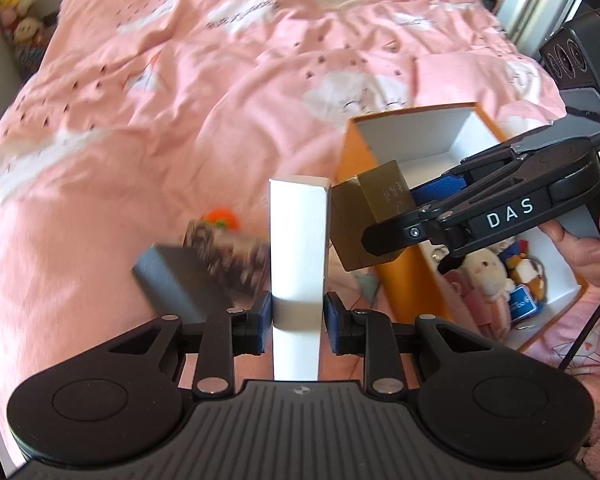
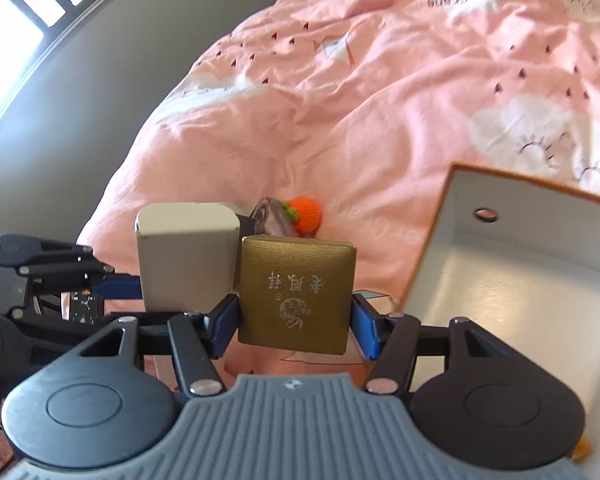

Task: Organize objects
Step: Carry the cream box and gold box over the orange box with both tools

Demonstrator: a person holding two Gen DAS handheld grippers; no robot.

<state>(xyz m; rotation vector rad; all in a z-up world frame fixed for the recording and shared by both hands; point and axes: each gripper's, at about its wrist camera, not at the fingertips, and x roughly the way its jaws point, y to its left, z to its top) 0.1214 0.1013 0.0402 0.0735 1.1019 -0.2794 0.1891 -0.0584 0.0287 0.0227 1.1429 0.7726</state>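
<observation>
My left gripper is shut on a tall white box, held upright above the pink bed; the box also shows in the right wrist view. My right gripper is shut on a gold box with silver characters, held just right of the white box. In the left wrist view the gold box hangs at the near left edge of an open orange storage box with a white inside. The orange storage box also shows at the right of the right wrist view.
On the bed lie a dark grey box, a patterned box and an orange knitted fruit, also in the right wrist view. Plush toys and small items fill the storage box's near end. Pink quilt covers the bed.
</observation>
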